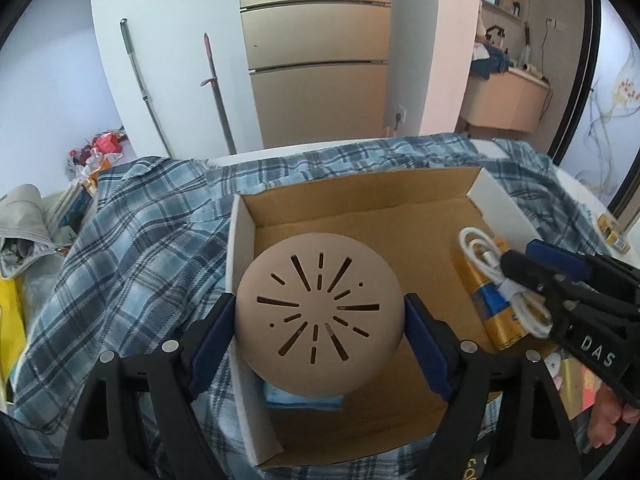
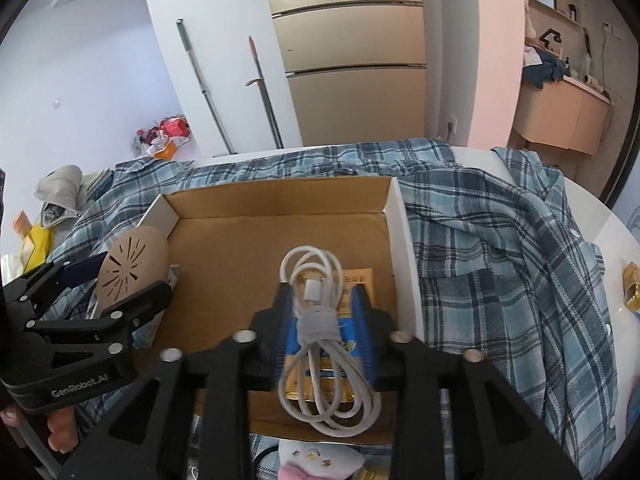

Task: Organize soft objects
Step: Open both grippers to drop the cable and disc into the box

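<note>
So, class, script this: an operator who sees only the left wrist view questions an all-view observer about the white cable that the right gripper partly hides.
Operator: Is the right gripper squeezing that cable?
Observer: No. The right gripper stands open around the white cable, which lies on a blue and gold packet.
Operator: Is anything soft waiting nearby?
Observer: Yes. A white and pink plush toy lies just outside the near wall of the cardboard box.

Soft daylight, evenly bright, faint shadows inside the box (image 1: 360,216), strong fisheye bending, dark vignetted corners, white cable (image 2: 320,340) slightly blurred
</note>
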`<state>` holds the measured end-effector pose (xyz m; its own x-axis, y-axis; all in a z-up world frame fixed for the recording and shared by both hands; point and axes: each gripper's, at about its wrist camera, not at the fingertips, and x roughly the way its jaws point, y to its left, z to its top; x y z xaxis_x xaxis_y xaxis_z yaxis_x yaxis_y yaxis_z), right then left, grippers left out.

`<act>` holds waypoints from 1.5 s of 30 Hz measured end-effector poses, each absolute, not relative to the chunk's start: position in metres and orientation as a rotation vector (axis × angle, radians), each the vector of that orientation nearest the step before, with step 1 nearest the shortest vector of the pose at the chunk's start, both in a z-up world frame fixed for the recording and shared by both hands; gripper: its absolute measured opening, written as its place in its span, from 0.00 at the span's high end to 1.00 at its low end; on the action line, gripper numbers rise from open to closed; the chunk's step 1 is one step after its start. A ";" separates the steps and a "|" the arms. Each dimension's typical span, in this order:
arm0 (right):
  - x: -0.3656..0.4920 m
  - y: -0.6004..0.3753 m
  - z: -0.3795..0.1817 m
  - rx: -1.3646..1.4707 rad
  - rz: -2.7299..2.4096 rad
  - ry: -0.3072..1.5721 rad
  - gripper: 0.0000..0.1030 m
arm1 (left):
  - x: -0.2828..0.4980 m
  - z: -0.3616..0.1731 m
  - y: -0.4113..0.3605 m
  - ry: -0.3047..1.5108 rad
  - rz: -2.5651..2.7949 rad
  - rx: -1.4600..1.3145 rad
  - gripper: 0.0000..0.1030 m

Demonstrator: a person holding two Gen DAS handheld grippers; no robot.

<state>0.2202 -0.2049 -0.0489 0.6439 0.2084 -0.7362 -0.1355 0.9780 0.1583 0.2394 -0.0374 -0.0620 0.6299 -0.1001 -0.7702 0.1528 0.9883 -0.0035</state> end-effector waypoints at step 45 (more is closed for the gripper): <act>0.091 -0.233 0.091 0.071 0.148 0.211 0.01 | 0.048 0.098 -0.029 0.067 -0.171 0.016 0.00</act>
